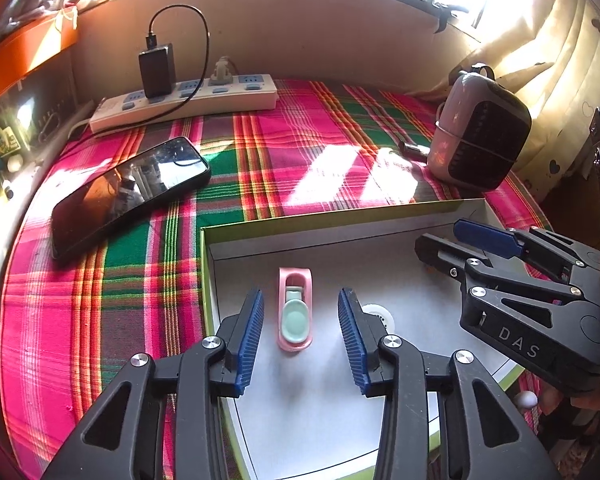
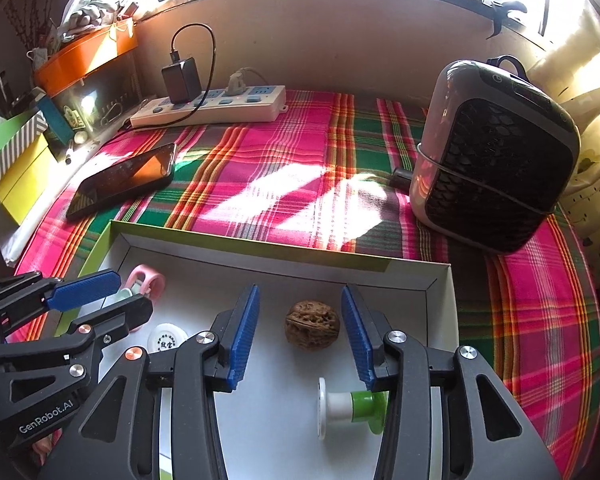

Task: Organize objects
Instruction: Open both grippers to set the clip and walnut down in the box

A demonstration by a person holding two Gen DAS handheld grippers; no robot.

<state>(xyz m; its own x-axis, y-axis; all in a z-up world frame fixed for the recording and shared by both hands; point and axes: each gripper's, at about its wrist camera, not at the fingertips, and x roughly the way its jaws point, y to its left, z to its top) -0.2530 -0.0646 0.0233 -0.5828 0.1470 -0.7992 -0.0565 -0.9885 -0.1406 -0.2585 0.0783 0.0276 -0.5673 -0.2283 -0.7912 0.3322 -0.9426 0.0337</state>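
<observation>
Hovering over the white box (image 2: 440, 280), my left gripper (image 1: 300, 336) stands wide around the pink clip (image 1: 295, 308), not touching; light, slick plastic, best pinched across its long sides. My right gripper (image 2: 300, 336) gapes beside the walnut (image 2: 312, 324), hard and rolly. Beyond lies the phone (image 1: 128, 192).

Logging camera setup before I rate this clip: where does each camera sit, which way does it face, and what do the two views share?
Left wrist: on the left gripper, angled down into the white box; open jaws flank a pink clip; right gripper enters at right.
Right wrist: on the right gripper, same downward tilt; open jaws flank a walnut, a green-and-white spool nearer; left gripper enters at left.
Shared: box, clip, phone, power strip, heater, plaid cloth.
</observation>
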